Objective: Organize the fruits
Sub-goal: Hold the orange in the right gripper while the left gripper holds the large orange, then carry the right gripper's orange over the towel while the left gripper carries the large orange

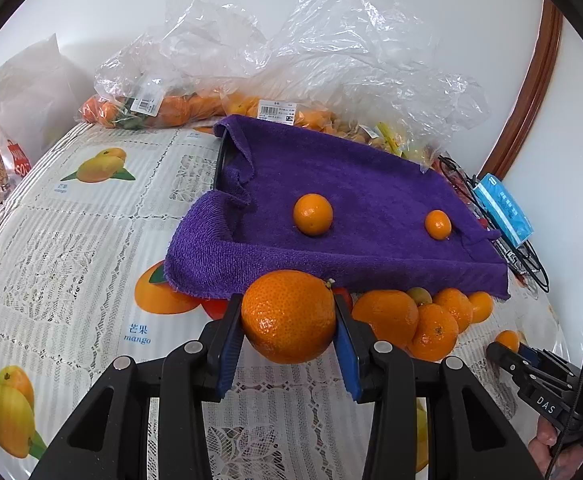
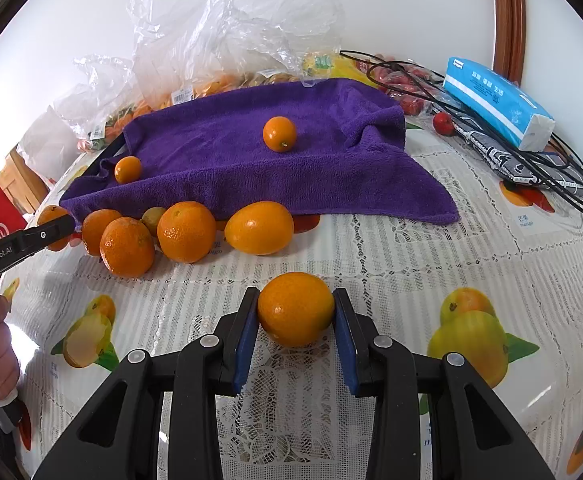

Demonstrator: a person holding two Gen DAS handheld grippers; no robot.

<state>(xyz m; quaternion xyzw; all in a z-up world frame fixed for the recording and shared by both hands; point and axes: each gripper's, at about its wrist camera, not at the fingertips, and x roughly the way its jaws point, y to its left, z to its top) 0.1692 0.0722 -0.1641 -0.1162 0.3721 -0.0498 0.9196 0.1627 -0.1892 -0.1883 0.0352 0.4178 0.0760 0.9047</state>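
Observation:
My left gripper (image 1: 288, 320) is shut on a large bumpy mandarin (image 1: 287, 316), held just in front of the purple towel (image 1: 351, 184). My right gripper (image 2: 295, 312) is shut on a smooth small orange (image 2: 295, 309) above the tablecloth. Two small oranges lie on the towel, one at the middle (image 1: 312, 214) and one to its right (image 1: 438, 224). A cluster of several oranges (image 2: 159, 236) lies along the towel's front edge. In the left wrist view the right gripper (image 1: 509, 350) shows at the right, holding its orange.
The towel covers a dark tray (image 1: 221, 156). Clear plastic bags of fruit (image 1: 163, 108) lie behind it by the wall. A blue tissue pack (image 2: 495, 102), black cables (image 2: 531, 152) and small red fruits (image 2: 443, 123) lie at the right. The fruit-print tablecloth (image 2: 391, 248) covers the table.

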